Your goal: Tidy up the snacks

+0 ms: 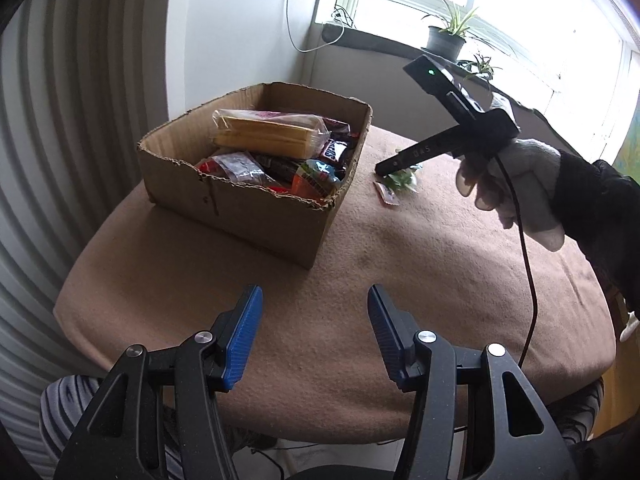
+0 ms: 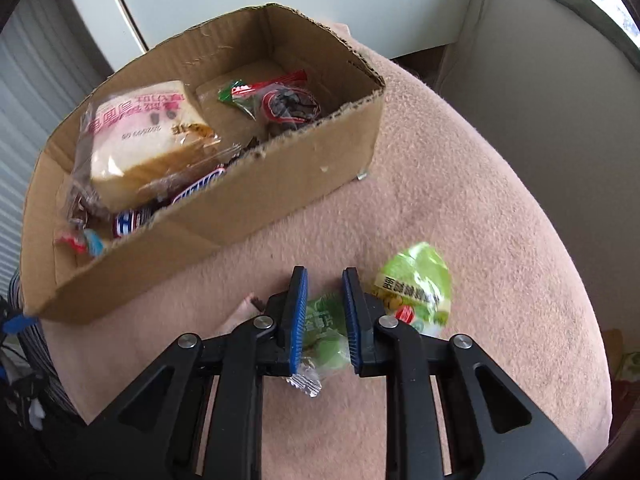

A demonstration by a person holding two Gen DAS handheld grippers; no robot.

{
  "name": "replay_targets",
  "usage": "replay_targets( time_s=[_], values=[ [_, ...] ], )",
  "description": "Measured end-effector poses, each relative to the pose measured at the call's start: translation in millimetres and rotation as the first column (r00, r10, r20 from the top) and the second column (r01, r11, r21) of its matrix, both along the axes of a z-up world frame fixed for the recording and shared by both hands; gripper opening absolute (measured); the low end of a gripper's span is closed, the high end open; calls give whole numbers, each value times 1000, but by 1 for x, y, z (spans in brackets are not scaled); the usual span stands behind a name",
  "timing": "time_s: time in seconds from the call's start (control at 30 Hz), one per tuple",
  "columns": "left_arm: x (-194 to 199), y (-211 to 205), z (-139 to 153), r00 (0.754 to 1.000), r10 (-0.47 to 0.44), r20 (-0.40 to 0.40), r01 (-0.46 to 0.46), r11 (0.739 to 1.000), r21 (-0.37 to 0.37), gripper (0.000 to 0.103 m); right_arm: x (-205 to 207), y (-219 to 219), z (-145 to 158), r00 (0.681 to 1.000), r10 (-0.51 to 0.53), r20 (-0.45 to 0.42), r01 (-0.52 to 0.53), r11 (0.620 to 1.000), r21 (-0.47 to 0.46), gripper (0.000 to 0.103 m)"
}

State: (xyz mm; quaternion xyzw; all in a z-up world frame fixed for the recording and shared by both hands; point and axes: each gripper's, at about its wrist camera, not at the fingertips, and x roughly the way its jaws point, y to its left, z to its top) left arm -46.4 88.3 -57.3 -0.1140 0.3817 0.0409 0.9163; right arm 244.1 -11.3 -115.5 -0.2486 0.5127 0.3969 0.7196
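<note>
A cardboard box (image 1: pixel 240 208) (image 2: pixel 256 196) on the pink-covered table holds several snacks, among them a bagged sandwich cake (image 1: pixel 268 134) (image 2: pixel 140 148) and a Snickers bar (image 1: pixel 334 152). My right gripper (image 2: pixel 325 316) has its blue pads around a green snack packet (image 2: pixel 324 332) lying on the cloth right of the box. A second green packet (image 2: pixel 416 284) lies just beside it. In the left wrist view the right gripper (image 1: pixel 386 170) reaches down onto the green packets (image 1: pixel 404 178). My left gripper (image 1: pixel 315 336) is open and empty over the table's near side.
A small pink-white sachet (image 1: pixel 386 192) (image 2: pixel 240 314) lies on the cloth by the green packets. The round table (image 1: pixel 400 280) has a wall and radiator on the left, and a windowsill with potted plants (image 1: pixel 446 38) behind.
</note>
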Motion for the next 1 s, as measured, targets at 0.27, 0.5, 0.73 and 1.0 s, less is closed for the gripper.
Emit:
replay_targets(
  time_s=[0.27, 0.5, 0.73, 1.0],
  values=[
    [5, -13, -6, 999, -42, -18, 41, 999, -13, 54, -39, -81, 2, 999, -35, 2, 35, 999, -4, 17],
    [10, -23, 0, 997, -78, -5, 78, 997, 0, 54, -40, -128, 10, 987, -158, 24, 158, 987, 0, 14],
    [11, -22, 1, 996, -88, -2, 88, 996, -6, 54, -29, -93, 33, 986, -164, 37, 158, 979, 129, 23],
    [10, -16, 1, 998, -68, -5, 68, 998, -6, 54, 27, -11, 30, 981, -175, 88, 165, 980, 114, 37]
  ],
)
